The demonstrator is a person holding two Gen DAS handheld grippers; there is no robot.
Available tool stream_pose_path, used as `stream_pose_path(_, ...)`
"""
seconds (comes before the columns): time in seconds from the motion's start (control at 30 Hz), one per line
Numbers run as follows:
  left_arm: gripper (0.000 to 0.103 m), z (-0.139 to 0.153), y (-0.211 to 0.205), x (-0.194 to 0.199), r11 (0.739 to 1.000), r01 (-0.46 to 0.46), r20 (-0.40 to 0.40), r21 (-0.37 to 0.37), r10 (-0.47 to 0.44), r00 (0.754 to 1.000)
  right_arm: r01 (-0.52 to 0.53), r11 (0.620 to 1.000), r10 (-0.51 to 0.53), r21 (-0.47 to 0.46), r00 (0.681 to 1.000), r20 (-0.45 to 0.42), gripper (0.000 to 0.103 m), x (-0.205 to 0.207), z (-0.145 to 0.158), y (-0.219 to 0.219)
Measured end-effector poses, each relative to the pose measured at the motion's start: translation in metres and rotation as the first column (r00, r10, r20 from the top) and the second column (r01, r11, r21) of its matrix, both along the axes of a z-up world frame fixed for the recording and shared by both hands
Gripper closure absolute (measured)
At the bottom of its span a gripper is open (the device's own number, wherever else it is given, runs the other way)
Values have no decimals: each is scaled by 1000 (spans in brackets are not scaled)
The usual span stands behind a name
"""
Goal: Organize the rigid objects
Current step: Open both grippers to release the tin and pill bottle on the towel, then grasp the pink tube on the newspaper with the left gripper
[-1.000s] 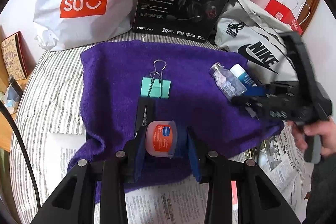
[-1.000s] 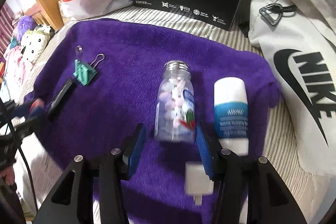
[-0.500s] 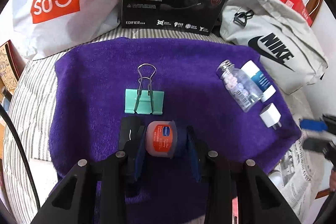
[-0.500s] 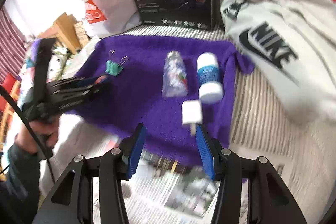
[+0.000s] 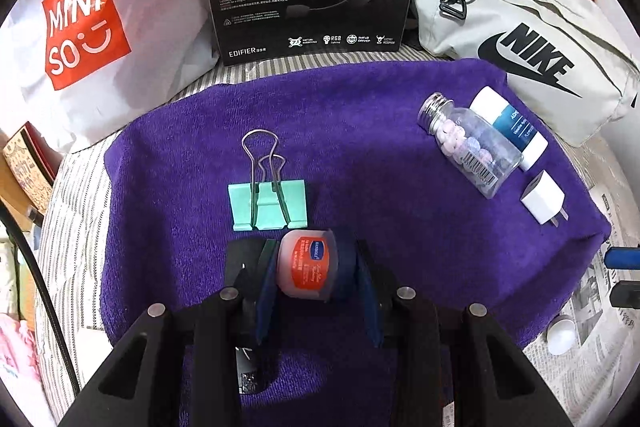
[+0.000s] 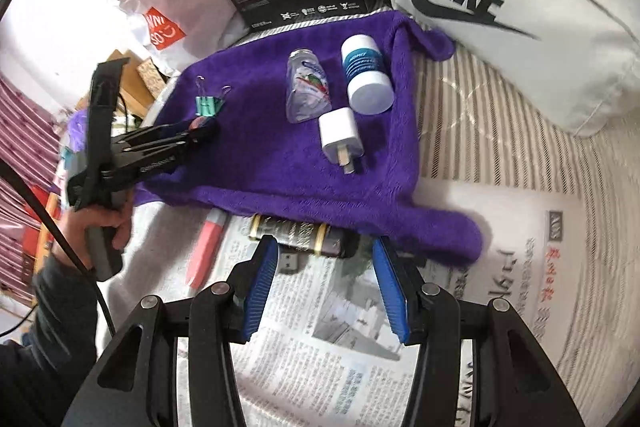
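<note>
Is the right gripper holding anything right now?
No: the right gripper is open with nothing between its blue pads, hanging over the newspaper just short of the purple towel.

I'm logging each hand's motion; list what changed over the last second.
The right gripper drew back, open, from the pill bottle to above the newspaper. The left gripper stayed shut on the Vaseline jar and carried it forward to beside the binder clip. The towel's other items stayed put.

a home bedroom: striped bedding (image 6: pixel 492 131), shopping bags (image 5: pixel 88 39).
</note>
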State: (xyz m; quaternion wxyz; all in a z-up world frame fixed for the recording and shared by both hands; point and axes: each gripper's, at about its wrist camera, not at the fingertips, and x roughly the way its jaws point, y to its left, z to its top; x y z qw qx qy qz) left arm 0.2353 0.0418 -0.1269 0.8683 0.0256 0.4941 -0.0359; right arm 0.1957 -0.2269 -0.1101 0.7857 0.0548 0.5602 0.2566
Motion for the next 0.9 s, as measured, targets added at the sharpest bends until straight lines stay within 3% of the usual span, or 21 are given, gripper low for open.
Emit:
stream_pose_path(0.2,64,0,-1,-6,1000,-5,-9,6,6,1000,31,999,-31,10,999,-9,53,-10,-1,-14)
stream_pose_path(0.37,43,1,0,-15,1000,-27,-31,-3,27,999,47,999,-47,-15,999,0,53,-21,1,-21)
stream_pose_path(0.53,43,10,1,-38,998,-54,-21,-29,53,998,62,997,-62,-34,998,15,53,-36,3,-25)
stream_pose_path(0.73,43,42,-12,-87,998,-32,49,-46,34,998,57,992,-54,-112,998,29,53,-57,-5,-20)
stream_pose_path(0.9,45,39,-37,-116,996,-17,23,-89,19,1000,39,995,-37,-97,999,15,53,-73,-12,-15)
